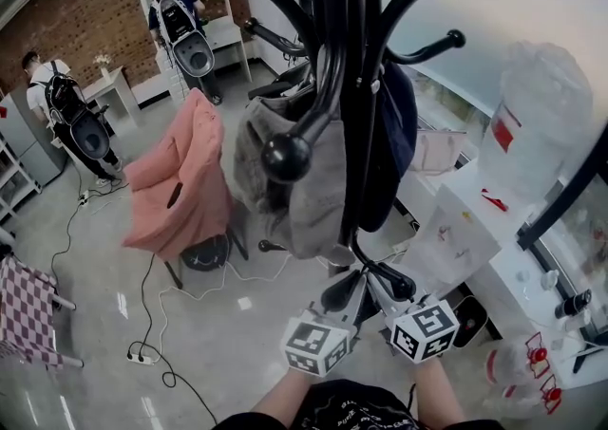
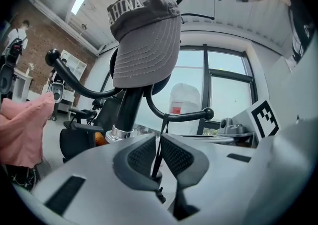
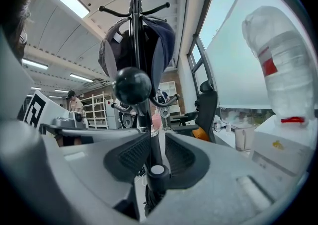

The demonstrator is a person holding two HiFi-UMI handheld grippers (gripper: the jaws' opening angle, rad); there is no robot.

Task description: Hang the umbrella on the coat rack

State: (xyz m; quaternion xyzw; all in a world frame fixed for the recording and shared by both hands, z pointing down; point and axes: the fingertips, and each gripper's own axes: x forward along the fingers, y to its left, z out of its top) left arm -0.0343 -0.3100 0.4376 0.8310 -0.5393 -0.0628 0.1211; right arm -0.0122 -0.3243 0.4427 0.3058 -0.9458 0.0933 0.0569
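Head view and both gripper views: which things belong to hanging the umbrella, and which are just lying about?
Job: coat rack, umbrella, umbrella strap, left gripper, right gripper.
Not part of it: grey cap, pink cloth, water bottle, power strip.

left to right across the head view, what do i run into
checkered cloth → pink jacket draped on a chair → grey garment hanging on the rack → coat rack pole → big clear water bottle
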